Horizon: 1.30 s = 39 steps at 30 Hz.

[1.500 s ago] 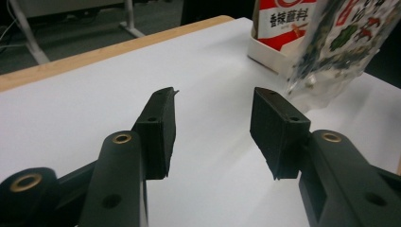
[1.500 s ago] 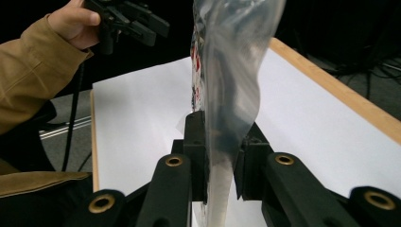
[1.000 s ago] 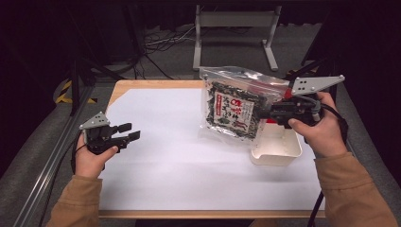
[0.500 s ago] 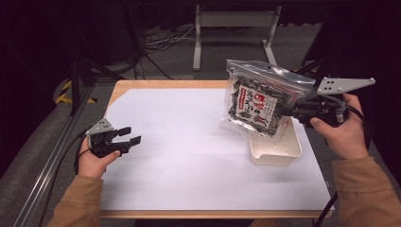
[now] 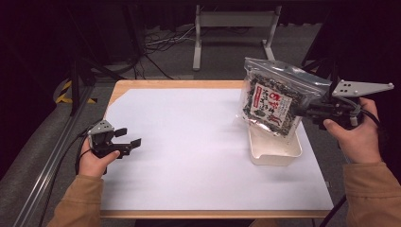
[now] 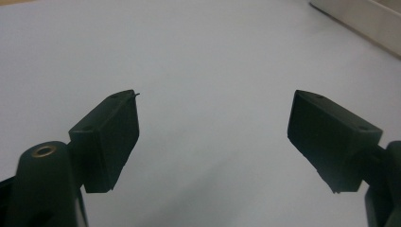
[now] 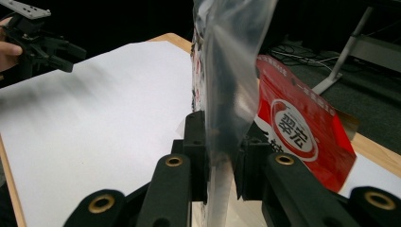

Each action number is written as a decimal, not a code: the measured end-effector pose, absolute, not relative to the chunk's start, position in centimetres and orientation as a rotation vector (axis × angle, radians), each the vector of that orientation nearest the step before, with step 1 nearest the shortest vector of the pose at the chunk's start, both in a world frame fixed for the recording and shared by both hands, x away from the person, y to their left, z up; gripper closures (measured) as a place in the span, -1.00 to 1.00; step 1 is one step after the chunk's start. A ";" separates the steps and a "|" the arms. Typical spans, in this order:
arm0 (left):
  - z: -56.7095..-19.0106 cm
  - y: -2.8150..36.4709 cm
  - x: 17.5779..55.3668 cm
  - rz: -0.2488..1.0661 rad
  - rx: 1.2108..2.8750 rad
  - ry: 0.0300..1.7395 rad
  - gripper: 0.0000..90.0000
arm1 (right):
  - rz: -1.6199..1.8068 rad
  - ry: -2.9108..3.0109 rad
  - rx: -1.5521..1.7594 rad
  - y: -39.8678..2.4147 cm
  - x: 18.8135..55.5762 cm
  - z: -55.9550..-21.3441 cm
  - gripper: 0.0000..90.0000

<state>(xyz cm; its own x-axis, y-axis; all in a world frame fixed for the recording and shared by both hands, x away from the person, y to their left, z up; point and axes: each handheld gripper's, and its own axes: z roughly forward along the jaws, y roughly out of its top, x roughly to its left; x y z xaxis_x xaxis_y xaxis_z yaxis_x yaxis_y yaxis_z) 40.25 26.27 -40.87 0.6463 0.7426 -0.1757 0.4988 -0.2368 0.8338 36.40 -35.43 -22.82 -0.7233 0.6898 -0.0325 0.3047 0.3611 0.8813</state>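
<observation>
My right claw [image 5: 302, 111] pinches a red-labelled seaweed bag [image 5: 272, 105], writing unreadable, above the white tray [image 5: 276, 151]; left claw [image 6: 213, 137], just opening, spread empty over the white tabletop [image 5: 189, 142].

Left black two-jaw gripper [image 5: 126, 143] low at table's left edge, held level in left hand [image 5: 97, 161], jaws just been opening, now wide w/ nothing between; right black two-jaw gripper [image 5: 299, 111] raised at right, right hand [image 5: 355, 135] behind, jaws clamped tight.

A lab-style recording setup: a wooden table [image 5: 165, 84] under a white sheet [image 5: 189, 142], black curtains all round, cables [image 5: 161, 45] and a metal stand [image 5: 234, 21] on grey floor.
</observation>
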 end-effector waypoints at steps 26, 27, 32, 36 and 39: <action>-41.3 26.1 40.4 0.303 1.921 0.980 -0.67 | 1.188 2.169 1.078 -37.7 36.0 -25.6 0.72; -41.3 26.1 40.4 0.303 1.923 0.977 -0.67 | 1.179 2.173 1.084 -37.7 36.1 -25.8 0.72; -41.3 26.2 40.4 0.311 1.924 0.973 -0.67 | 1.143 2.223 1.085 -37.1 36.4 -27.1 0.72; -41.3 26.3 40.4 0.307 1.924 0.978 -0.68 | 1.097 2.252 1.098 -36.7 36.7 -28.4 0.72; -41.4 26.2 40.4 0.301 1.922 0.983 -0.68 | 1.104 2.255 1.104 -36.7 36.9 -28.8 0.72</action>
<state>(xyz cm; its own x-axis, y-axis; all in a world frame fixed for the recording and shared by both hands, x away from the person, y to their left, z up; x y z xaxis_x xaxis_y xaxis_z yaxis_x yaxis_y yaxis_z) 40.40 26.24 -41.40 0.6501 0.7385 -0.1786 0.5119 -0.2521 0.8212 36.90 -36.74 -28.77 -0.6099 0.7924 -0.0082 0.4797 0.3774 0.7921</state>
